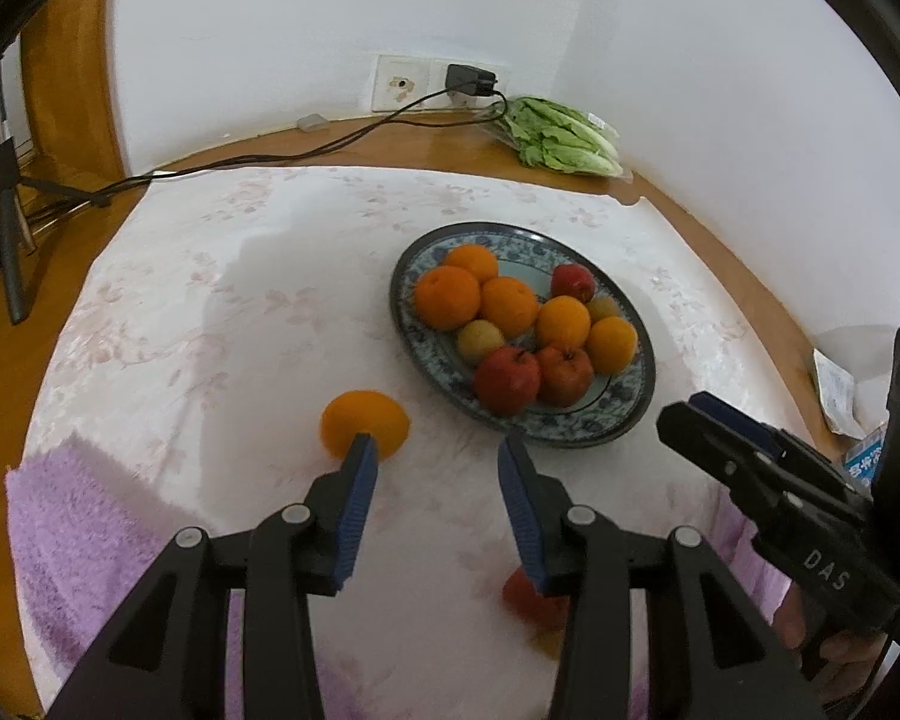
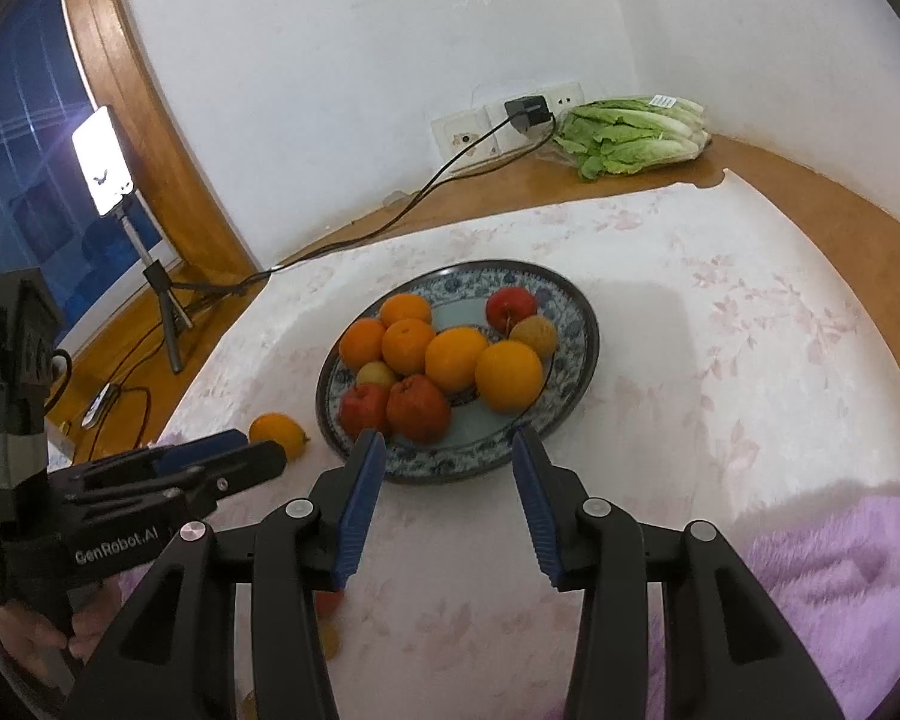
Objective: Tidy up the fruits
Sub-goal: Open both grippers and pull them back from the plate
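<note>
Room: white walls meet in a corner behind a wooden table [image 1: 438,138] spread with a pale floral cloth [image 1: 270,276]; places below are told from the plate

Left wrist view
Plate: blue-patterned plate [image 1: 621,414] on the cloth, heaped with oranges, red apples and small yellowish fruits
Loose orange: lone orange [image 1: 363,420] on the cloth just left of the plate, apart from its rim
Red fruit: a blurred red fruit [image 1: 531,597] on the cloth nearer the camera than the plate, partly hidden behind a finger
Left gripper: left gripper [image 1: 438,450] with its blue pads parted and nothing between them; the tip of one finger overlaps the lone orange in the picture, contact unclear
Right gripper: right gripper [image 1: 699,414] reaches in right of the plate, close to its rim; how far apart its fingers stand cannot be told here
Lettuce: bagged lettuce [image 1: 561,135] beyond the plate, by the wall
Towel: lilac towel [image 1: 84,534] well left of the plate, near the camera

Right wrist view
Plate: same plate [image 2: 570,396], fruit piled on its left and centre
Right gripper: right gripper [image 2: 447,441] with fingers apart, gripping nothing, tips in front of the plate's near rim
Left gripper: its fingers lie left of the plate, beside the lone orange
Charger: black charger [image 2: 528,111] in a wall socket beyond the plate
</note>
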A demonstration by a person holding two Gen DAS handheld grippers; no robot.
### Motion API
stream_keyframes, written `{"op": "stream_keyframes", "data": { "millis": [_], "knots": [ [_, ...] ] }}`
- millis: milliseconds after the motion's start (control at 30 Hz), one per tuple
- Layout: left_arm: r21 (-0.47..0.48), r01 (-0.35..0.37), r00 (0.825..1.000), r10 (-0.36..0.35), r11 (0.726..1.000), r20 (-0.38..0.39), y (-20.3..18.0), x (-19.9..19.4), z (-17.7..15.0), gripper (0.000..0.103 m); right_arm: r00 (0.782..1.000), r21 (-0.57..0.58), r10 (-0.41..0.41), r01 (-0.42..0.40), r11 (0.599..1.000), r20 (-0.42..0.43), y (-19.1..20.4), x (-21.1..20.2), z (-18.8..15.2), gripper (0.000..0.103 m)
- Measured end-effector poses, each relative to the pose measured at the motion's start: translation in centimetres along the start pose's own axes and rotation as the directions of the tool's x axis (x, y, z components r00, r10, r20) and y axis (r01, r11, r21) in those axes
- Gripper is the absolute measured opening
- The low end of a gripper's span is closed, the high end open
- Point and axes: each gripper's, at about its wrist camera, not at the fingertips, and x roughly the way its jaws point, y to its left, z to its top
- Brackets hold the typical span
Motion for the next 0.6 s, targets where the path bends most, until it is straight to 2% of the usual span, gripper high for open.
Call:
{"op": "stream_keyframes", "data": {
  "millis": [600],
  "knots": [
    [-0.092,-0.024,0.999,0.026,0.995,0.021,4.6,-1.6,-0.7,0.044,0.999,-0.038,0.000,-0.002,0.999,-0.054,2.2,-0.3,-2.0,0.045]
  ]
}}
